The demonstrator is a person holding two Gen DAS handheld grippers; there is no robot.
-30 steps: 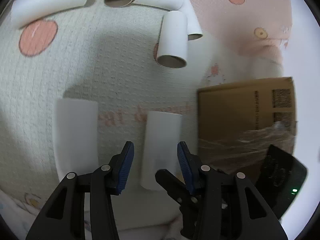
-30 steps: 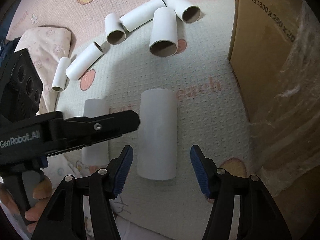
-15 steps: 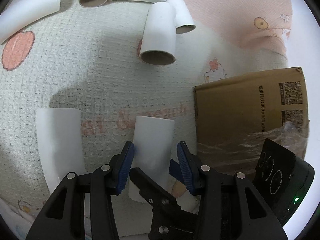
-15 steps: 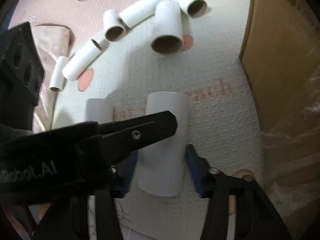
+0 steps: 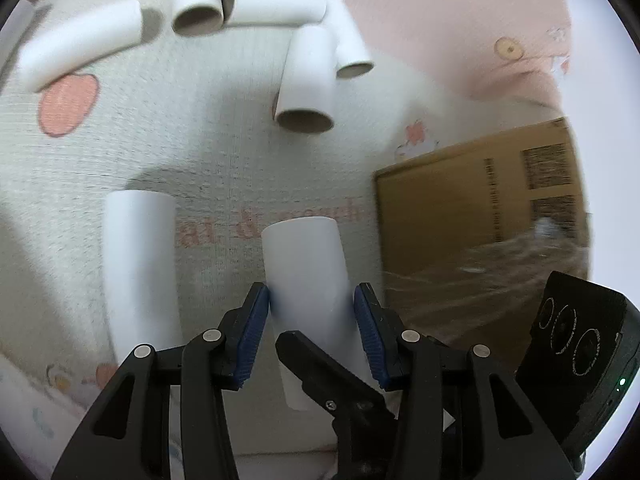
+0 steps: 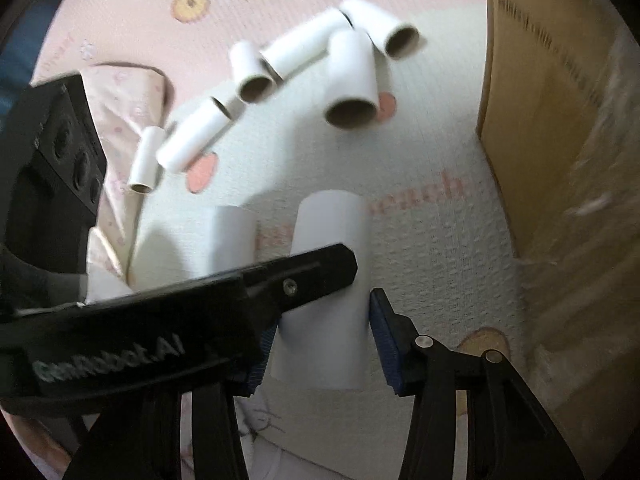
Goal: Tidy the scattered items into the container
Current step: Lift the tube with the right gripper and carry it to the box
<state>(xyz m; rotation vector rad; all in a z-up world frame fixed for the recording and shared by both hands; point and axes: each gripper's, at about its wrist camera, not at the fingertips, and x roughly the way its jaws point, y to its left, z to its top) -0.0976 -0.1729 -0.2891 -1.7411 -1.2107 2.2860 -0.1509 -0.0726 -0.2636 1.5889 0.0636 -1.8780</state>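
A white cardboard tube [image 5: 306,276] lies on the cream mat between both grippers. My left gripper [image 5: 310,312] has its blue pads against the tube's sides. My right gripper [image 6: 320,336] also has its pads closed against the same tube [image 6: 328,280], lower down. A left finger [image 6: 296,276] crosses over the tube in the right wrist view. A second white tube [image 5: 138,272] lies just left of it, also seen in the right wrist view [image 6: 228,240]. The brown cardboard box [image 5: 480,216] stands to the right [image 6: 532,120].
Several more white tubes lie in a cluster at the far side of the mat [image 5: 308,80] [image 6: 352,76]. A pink patterned mat [image 5: 440,20] lies beyond. Crinkled clear plastic [image 6: 592,220] covers the box's near part.
Both grippers have closed in on the middle tube; the right jaws narrowed from wide open to touching it. The left gripper shifted onto it from slightly left.
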